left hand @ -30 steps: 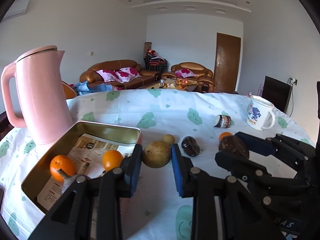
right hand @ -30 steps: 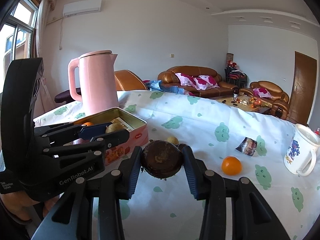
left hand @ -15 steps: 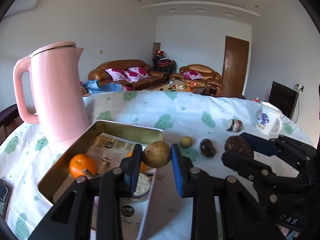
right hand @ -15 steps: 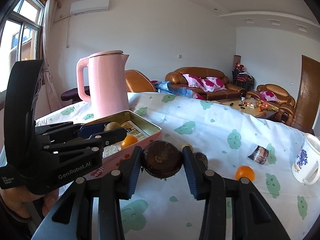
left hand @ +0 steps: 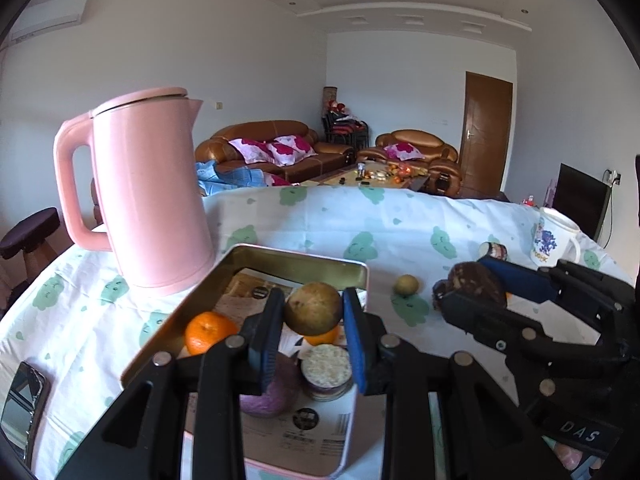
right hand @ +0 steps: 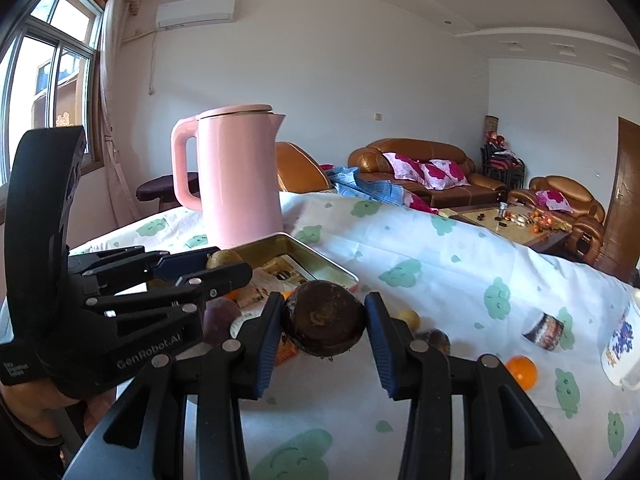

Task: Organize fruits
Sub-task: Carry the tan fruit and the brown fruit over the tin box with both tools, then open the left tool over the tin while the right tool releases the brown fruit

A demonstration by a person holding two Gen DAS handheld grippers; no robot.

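Observation:
My left gripper (left hand: pixel 314 312) is shut on a round brown-green fruit (left hand: pixel 313 307) and holds it above the open metal tin (left hand: pixel 296 258). The tin holds an orange (left hand: pixel 208 330), a second orange partly hidden behind the held fruit, a purple fruit (left hand: pixel 272 392) and a small round jar (left hand: pixel 326 368). My right gripper (right hand: pixel 324 322) is shut on a dark brown fruit (right hand: pixel 324 324), held above the table just right of the tin (right hand: pixel 320 258). A small yellow fruit (left hand: pixel 407 284), a dark fruit (right hand: pixel 438 340) and an orange (right hand: pixel 520 372) lie on the cloth.
A tall pink kettle (left hand: pixel 148 188) stands behind the tin's left side. A printed white mug (left hand: pixel 554 236) and a small patterned cup (left hand: pixel 494 250) sit at the far right. A phone (left hand: pixel 22 396) lies at the left table edge. Sofas stand beyond the table.
My left gripper has lifted the brown-green fruit off the cloth and carried it left over the tin. My right gripper has moved left toward the tin with the dark brown fruit.

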